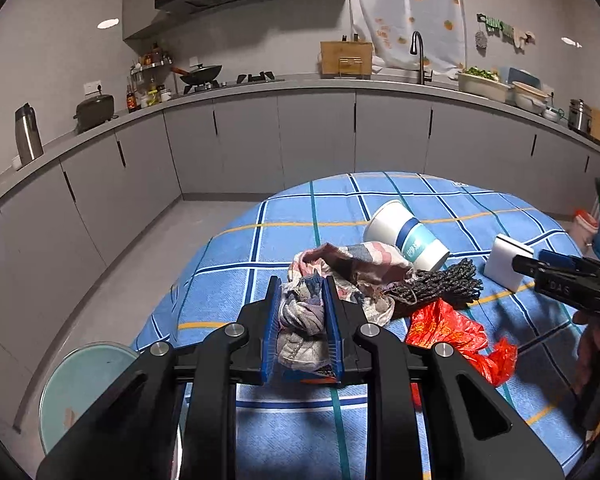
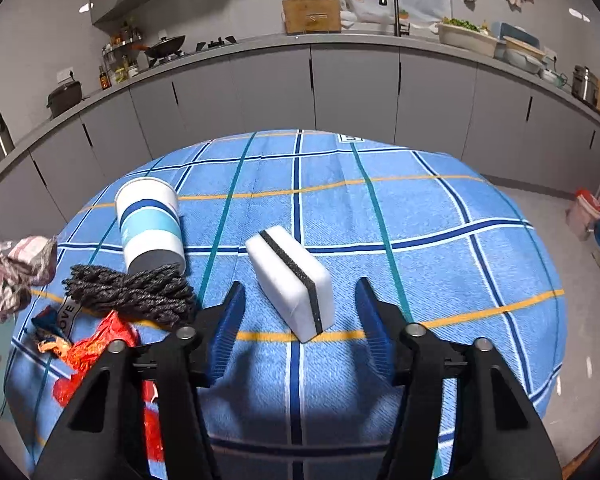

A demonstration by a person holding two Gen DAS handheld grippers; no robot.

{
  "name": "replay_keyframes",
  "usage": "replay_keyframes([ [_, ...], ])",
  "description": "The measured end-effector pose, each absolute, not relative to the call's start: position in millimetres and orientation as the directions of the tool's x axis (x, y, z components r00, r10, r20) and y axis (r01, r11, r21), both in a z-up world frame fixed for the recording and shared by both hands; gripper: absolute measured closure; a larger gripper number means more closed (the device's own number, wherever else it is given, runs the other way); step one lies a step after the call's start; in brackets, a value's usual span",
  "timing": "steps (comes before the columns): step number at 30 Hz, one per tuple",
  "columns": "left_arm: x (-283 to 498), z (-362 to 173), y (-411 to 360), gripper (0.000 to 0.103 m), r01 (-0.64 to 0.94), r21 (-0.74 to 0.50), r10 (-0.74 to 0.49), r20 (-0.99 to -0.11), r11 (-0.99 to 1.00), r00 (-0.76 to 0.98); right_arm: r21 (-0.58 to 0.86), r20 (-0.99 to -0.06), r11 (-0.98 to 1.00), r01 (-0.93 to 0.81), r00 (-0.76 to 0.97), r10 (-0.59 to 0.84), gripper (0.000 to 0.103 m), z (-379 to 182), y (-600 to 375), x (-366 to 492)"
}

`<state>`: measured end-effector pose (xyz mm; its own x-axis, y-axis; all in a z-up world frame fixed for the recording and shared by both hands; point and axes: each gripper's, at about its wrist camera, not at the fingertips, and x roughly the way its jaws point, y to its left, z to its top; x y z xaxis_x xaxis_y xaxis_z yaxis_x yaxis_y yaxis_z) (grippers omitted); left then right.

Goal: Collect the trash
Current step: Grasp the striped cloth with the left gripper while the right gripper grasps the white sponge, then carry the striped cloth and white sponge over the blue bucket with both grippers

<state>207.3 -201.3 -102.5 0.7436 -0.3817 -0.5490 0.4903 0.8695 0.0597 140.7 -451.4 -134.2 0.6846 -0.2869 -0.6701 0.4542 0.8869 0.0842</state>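
Observation:
My left gripper is shut on a crumpled striped cloth, lifted a little above the blue checked tablecloth; the cloth also shows at the left edge of the right wrist view. A tipped paper cup, a bundle of dark rope and a red plastic bag lie just right of it. My right gripper is open, its fingers on either side of a white sponge with a black stripe. The cup, rope and bag lie to its left.
A round pale green stool stands below the table's left edge. Grey kitchen cabinets run behind the table. A red-lidded container stands on the floor at the right.

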Motion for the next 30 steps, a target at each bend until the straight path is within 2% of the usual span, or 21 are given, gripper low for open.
replay_keyframes([
  [1,208,-103,-201,0.081,0.492,0.058,-0.383,-0.550,0.869,0.742,0.083,-0.678,0.887,0.454,0.678,-0.284,0.065,-136,-452,144],
  [2,209,-103,-201,0.081,0.493,0.055,-0.385,-0.553,0.868,0.739,0.096,-0.683,0.888,0.449,0.679,-0.269,0.071,-137,-453,145],
  [5,207,-104,-200,0.081,0.494,0.049,-0.387,-0.557,0.868,0.735,0.104,-0.678,0.895,0.434,0.689,-0.255,0.078,-138,-451,144],
  [16,196,-90,-188,0.081,0.479,0.041,-0.387,-0.530,0.877,0.754,0.096,-0.582,0.902,0.420,0.759,-0.291,0.079,-102,-423,107],
  [30,176,-79,-163,0.081,0.446,0.037,-0.369,-0.504,0.894,0.781,0.140,-0.524,0.947,0.289,0.833,-0.176,0.079,-71,-355,86],
])
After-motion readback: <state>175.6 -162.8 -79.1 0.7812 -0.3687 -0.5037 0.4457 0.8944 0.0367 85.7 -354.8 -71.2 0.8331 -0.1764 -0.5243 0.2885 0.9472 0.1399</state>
